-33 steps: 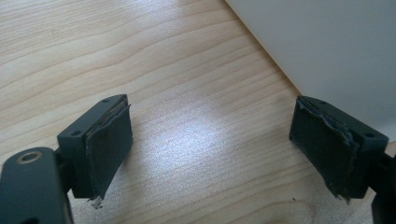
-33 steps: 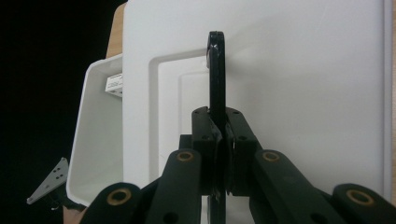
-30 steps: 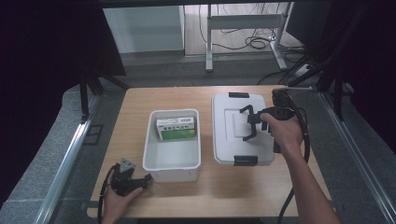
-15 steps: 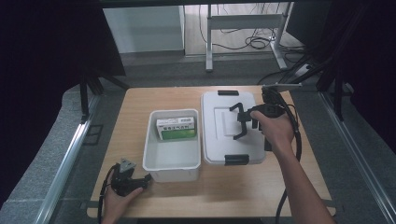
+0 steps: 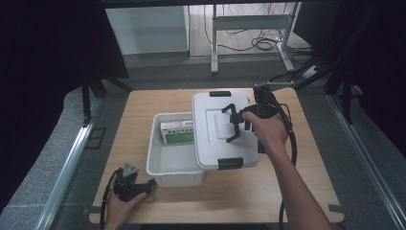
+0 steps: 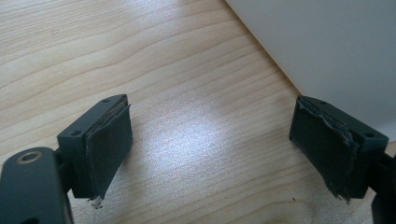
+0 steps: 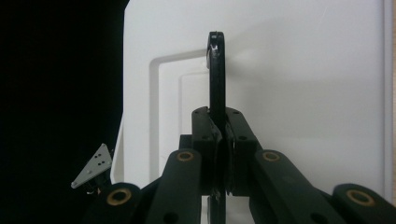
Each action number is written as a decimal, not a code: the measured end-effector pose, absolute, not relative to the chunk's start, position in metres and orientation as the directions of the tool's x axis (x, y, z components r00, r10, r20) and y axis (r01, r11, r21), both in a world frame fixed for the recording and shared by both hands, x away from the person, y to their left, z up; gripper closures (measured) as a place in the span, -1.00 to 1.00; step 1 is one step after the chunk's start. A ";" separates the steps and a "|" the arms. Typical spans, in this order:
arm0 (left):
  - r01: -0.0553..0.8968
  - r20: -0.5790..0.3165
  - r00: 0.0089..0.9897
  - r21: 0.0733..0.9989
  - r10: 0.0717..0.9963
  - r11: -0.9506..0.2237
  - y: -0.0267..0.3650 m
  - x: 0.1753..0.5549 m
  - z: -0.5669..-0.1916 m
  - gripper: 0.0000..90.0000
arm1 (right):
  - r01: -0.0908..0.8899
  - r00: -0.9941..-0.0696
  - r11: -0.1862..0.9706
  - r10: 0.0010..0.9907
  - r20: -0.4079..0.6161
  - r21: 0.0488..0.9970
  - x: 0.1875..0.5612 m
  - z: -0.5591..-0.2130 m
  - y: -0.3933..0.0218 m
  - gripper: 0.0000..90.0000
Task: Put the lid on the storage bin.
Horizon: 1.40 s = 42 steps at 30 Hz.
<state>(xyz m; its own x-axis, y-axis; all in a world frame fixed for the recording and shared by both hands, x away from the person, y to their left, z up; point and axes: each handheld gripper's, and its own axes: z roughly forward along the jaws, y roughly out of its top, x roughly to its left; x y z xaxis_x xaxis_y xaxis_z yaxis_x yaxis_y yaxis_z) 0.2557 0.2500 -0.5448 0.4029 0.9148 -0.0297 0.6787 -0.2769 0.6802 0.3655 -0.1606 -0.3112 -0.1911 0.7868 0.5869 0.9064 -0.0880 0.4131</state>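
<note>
A white lid (image 5: 215, 129) with black latches hangs just above the table, and its left edge overlaps the right side of an open white bin (image 5: 160, 163). My right gripper (image 5: 238, 122) is shut on the lid's black handle (image 5: 230, 120). In the right gripper view the jaws (image 7: 218, 135) pinch the thin upright handle (image 7: 215, 70) against the white lid (image 7: 303, 84). A green and white box (image 5: 178, 133) lies in the bin's far end. My left gripper (image 5: 143, 186) rests at the table's front left, open, with bare wood between its pads (image 6: 212, 144) and the bin wall (image 6: 336, 46) just ahead.
The wooden table (image 5: 306, 187) has free room at the right and front. A cable (image 5: 289, 139) trails from the right gripper toward the near edge. Beyond the table stand a metal frame (image 5: 249, 21) and floor cables. Dark curtains line both sides.
The right gripper has carried the lid to the left, from beside the bin to partly over its right side. The left gripper has stayed put.
</note>
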 end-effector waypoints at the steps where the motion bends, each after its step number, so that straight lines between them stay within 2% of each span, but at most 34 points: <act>1: 0.679 -0.030 0.403 0.680 0.915 -0.277 0.250 0.256 -0.545 -0.71 | 0.907 -0.194 -0.083 0.786 0.587 0.412 0.366 -0.310 -0.158 0.89; 42: 0.678 -0.029 0.405 0.680 0.914 -0.279 0.250 0.256 -0.545 -0.71 | 0.916 -0.253 -0.008 0.765 0.593 0.402 0.366 -0.302 -0.076 0.89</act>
<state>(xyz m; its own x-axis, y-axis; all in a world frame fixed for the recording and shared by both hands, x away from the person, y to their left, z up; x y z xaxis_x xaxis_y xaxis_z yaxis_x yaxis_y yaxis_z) 0.2555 0.2500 -0.5448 0.4050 0.9138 -0.0290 0.6781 -0.2790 0.6800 0.3659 -0.0763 -0.3021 -0.2535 0.7646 0.5925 0.9156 -0.0080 0.4020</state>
